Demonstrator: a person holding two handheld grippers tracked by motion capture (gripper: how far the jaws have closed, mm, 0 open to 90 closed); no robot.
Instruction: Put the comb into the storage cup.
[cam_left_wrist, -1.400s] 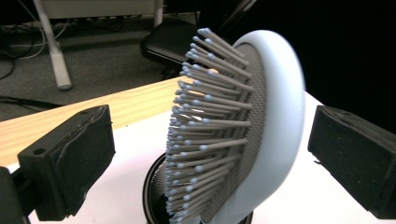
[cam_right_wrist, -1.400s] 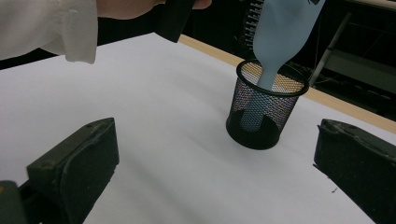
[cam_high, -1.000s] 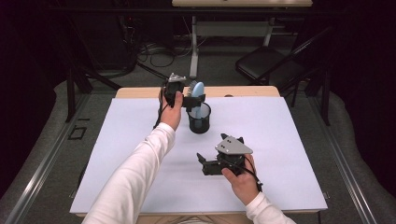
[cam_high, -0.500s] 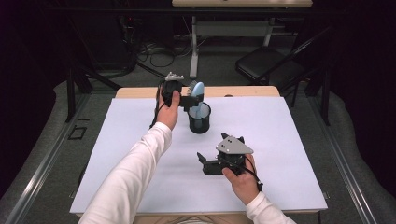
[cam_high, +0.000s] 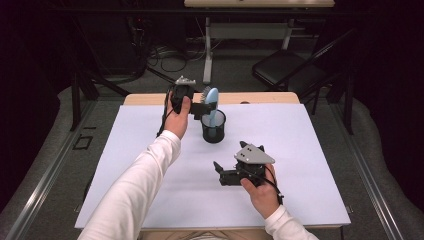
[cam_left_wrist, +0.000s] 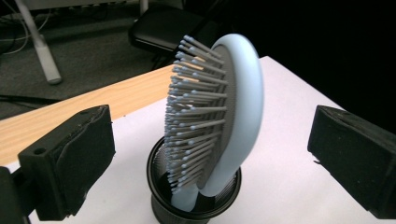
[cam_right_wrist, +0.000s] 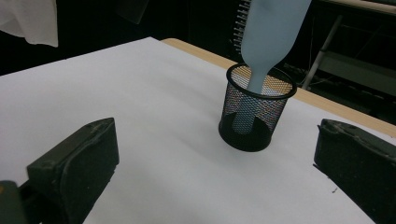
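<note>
A light blue hairbrush (cam_high: 212, 101) stands handle-down in a black mesh cup (cam_high: 214, 131) near the table's far edge. My left gripper (cam_high: 202, 107) is just left of the brush head, open. In the left gripper view the bristled brush head (cam_left_wrist: 233, 107) rises from the cup (cam_left_wrist: 196, 207) ahead of the wide-apart jaws, touching neither. My right gripper (cam_high: 219, 173) is open at mid-table, in front of the cup and pointing left. The right gripper view has the cup (cam_right_wrist: 257, 116) and the brush handle (cam_right_wrist: 268, 37) beyond its empty jaws.
A white sheet (cam_high: 125, 150) covers the table, with a strip of wood (cam_high: 150, 98) bare along the far edge. A dark chair (cam_high: 290, 75), a desk frame and cables stand on the floor behind the table.
My left gripper has drawn back slightly to the left from the brush head. The brush, the cup and my right gripper have stayed put.
</note>
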